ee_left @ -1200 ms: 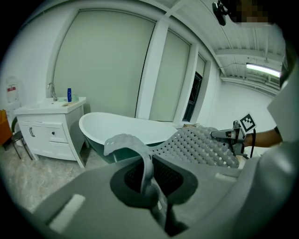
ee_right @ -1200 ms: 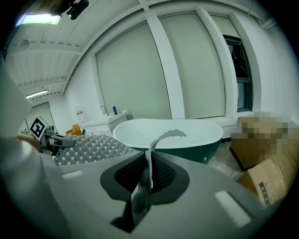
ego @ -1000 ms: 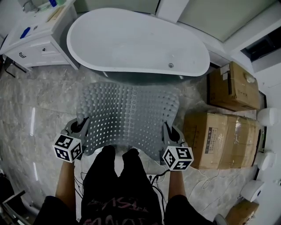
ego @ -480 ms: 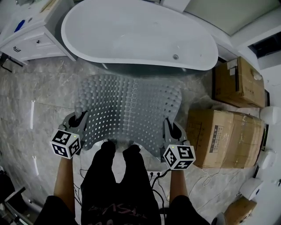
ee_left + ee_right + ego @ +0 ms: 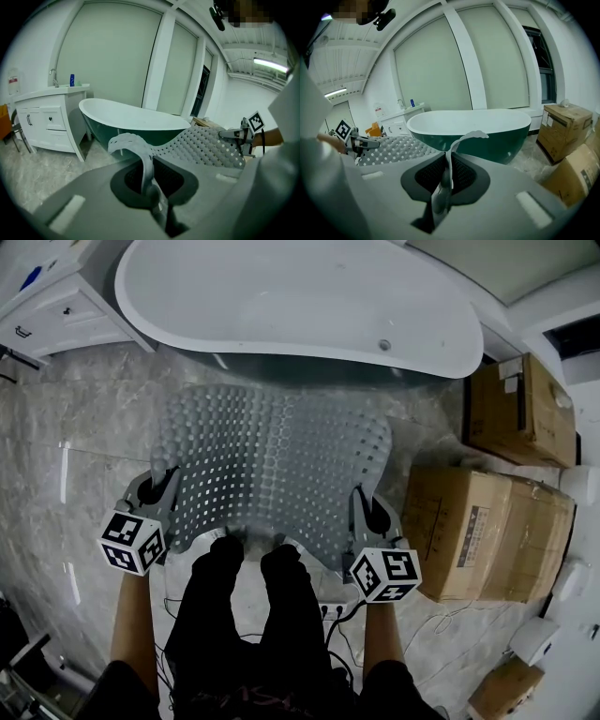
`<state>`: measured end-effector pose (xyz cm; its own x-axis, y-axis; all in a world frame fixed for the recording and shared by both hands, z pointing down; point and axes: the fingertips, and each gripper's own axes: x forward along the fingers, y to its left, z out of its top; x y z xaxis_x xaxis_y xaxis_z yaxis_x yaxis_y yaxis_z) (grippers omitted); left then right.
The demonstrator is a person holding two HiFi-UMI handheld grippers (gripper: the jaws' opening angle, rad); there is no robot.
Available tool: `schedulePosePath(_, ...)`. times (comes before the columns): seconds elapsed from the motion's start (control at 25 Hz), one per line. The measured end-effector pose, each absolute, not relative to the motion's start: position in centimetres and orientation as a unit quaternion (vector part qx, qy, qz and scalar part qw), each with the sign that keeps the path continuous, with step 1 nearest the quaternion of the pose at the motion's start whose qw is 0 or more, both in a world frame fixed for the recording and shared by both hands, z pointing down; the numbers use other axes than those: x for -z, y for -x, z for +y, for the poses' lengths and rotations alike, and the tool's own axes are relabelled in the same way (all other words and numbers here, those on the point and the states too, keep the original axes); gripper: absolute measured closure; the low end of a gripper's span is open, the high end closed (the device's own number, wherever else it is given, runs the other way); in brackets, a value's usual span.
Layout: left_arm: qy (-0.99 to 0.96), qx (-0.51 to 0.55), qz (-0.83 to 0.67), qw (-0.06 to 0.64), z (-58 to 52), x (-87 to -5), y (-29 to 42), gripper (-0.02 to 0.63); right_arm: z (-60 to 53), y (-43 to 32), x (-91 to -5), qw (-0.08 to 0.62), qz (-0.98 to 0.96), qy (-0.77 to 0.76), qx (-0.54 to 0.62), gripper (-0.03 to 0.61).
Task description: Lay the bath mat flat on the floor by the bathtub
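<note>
Big white bathtub (image 5: 300, 296) runs across the top, its far rim cut off by the frame. Right in front of it the grey bubbly bath mat (image 5: 272, 465) is spread out and held up over the marble floor (image 5: 84, 427), not lying flat yet. Its near edge vanishes behind the person's legs. Cardboard boxes (image 5: 487, 531) sit off to the right. Left claw (image 5: 155, 493) is clamped on the mat's left corner, and right claw (image 5: 368, 512) is pinching the right one.

Bathroom, freestanding bathtub (image 5: 281, 296), white vanity (image 5: 52, 306), marble floor (image 5: 66, 437)
</note>
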<state>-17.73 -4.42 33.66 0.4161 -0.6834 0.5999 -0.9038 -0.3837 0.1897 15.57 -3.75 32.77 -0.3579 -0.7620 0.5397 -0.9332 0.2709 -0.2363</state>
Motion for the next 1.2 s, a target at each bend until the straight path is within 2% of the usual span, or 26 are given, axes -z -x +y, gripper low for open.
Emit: schedulePosePath(1.2,-0.809,-0.234,-0.487,0.23,-9.0,-57.6,18.4,0.592,-8.3,-14.5,-56.1,0.16,-0.793,-0.529,-0.258,0.528)
